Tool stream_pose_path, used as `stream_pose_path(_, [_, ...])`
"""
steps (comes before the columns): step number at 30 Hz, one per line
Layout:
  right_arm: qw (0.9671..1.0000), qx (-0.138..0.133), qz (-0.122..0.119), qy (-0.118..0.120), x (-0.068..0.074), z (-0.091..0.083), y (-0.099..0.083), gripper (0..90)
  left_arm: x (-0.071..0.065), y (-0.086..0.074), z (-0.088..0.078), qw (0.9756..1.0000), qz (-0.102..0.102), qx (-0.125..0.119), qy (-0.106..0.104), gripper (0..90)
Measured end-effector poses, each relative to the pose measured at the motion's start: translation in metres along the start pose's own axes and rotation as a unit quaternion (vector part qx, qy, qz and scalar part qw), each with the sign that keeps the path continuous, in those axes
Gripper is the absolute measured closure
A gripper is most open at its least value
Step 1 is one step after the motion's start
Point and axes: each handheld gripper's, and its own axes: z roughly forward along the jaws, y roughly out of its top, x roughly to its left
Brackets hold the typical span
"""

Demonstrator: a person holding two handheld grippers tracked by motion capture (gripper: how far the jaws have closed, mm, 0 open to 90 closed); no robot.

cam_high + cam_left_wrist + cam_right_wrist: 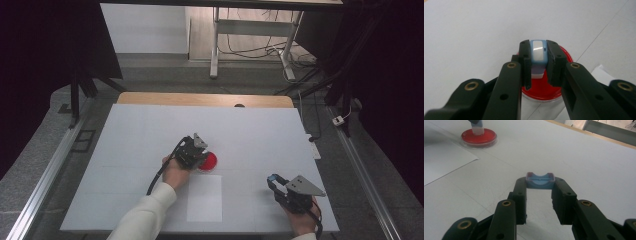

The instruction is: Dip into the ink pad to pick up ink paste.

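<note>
My left gripper [199,151] is shut on a small blue stamp [538,52] with a white face, held upright over a round red pad [209,161] in a clear dish. The stamp's pale lower end [478,130] seems to touch the red pad [479,136]. In the left gripper view the jaws clamp the stamp from both sides above the red pad [541,90]. My right gripper [274,182] rests low near the table's front right, shut on a blue cap [540,180] with a curved top edge; the blue cap [273,177] sits at the jaw tips.
A white sheet of paper [204,197] lies just in front of the red pad, between the two hands. The white tabletop [150,130] stretches to a wooden far edge [200,98]. Metal rails [45,180] run along both sides.
</note>
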Motion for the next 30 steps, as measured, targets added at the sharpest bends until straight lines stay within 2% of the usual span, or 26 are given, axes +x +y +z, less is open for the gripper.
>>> stream_pose_path(5, [1.0000,0.000,0.000,0.000,0.000,0.000,0.000,65.2,0.000,0.000,0.000,1.0000,-0.001,0.001,0.001,76.3])
stream_pose_path(12, [1.0000,-0.001,0.001,0.000,0.000,-0.001,0.000,65.2,0.004,0.000,-0.003,0.9999,-0.011,-0.005,-0.011,76.2])
stream_pose_path(19, [1.0000,0.000,0.001,-0.001,0.000,-0.001,0.000,65.2,0.002,0.001,-0.005,1.0000,-0.003,-0.008,-0.004,76.1])
stream_pose_path(21, [1.0000,0.000,0.001,-0.001,0.000,-0.001,0.000,65.2,0.001,0.001,-0.007,0.9999,0.001,-0.016,0.004,76.1])
stream_pose_path(23, [1.0000,0.000,0.001,-0.002,-0.001,-0.001,0.000,65.2,0.002,0.002,-0.010,0.9996,-0.005,-0.028,0.000,76.1])
stream_pose_path(30, [1.0000,0.000,0.001,-0.002,-0.001,-0.001,0.000,65.2,0.004,0.003,-0.022,0.9989,-0.012,-0.044,-0.011,76.0])
